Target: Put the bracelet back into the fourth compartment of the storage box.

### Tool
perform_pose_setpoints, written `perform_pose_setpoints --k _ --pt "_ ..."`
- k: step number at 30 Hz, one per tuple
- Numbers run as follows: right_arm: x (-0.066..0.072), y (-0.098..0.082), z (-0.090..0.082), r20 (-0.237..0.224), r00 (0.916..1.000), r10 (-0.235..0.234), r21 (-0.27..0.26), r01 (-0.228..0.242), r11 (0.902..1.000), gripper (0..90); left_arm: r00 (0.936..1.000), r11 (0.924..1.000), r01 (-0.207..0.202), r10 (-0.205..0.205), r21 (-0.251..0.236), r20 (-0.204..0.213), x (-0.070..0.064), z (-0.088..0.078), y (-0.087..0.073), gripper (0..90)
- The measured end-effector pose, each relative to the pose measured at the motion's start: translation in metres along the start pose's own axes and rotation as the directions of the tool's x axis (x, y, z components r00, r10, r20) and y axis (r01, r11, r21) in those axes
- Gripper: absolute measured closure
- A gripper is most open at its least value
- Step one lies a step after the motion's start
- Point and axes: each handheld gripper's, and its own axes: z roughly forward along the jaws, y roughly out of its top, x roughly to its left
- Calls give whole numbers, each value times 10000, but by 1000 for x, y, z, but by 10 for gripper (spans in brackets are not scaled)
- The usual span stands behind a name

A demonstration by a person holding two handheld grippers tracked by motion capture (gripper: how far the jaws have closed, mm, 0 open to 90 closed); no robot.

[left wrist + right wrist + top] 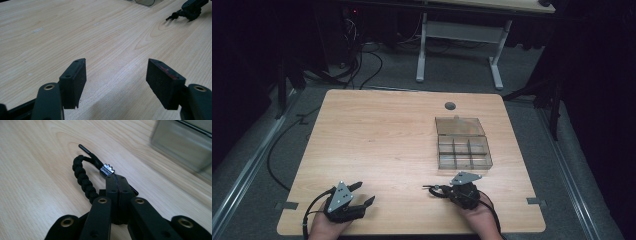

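1. Hand-held gripper on the right (116, 185) is clamped on a black braided bracelet (82, 178), low over the counter (377, 140).
2. Clear compartment box (463, 151) lies open just beyond; the bracelet probably belongs in a cell.
3. Left hand-held gripper (116, 82) rests empty, jaws wide.
4. Best keep the metal charm (107, 170) clear of the dividers.

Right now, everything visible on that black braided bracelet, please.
The braided bracelet is a black woven cord, apparently paracord, bent into a loop with a thin cord tail ending in a smooth black tip. A small silver crown-shaped bead sits on it just ahead of the jaws. The right gripper is shut on it, near the table's front edge, short of the clear compartment box.
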Motion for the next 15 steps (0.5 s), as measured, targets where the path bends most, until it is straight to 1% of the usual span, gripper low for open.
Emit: perform_pose_setpoints --k 1,2,4,9,11,14,15 --pt "-4 -2 -3 75 10000 61 -14 -60 10000 898 10000 10000 -2 2 3 6 0 0 0 330" --pt "-10 -6 -7 206 9996 194 -51 -193 9998 899 10000 10000 5 -5 25 22 0 0 0 330" --pt "-17 -10 -13 389 9985 393 -76 -390 9992 898 10000 10000 3 -3 29 10 0 0 0 330" --pt "-35 -23 -26 809 9923 943 -185 -931 9955 898 10000 10000 -10 10 39 9 0 0 0 331" --pt "-39 -27 -30 905 9896 1122 -222 -1106 9936 898 10000 10000 -7 7 52 21 0 0 0 331" --pt "-41 -29 -32 836 9895 1182 -236 -1166 9929 897 10000 10000 -20 20 72 14 0 1 0 331" --pt "-42 -29 -35 880 9889 1200 -371 -1171 9924 896 10000 10000 -29 29 91 10 0 1 0 331"
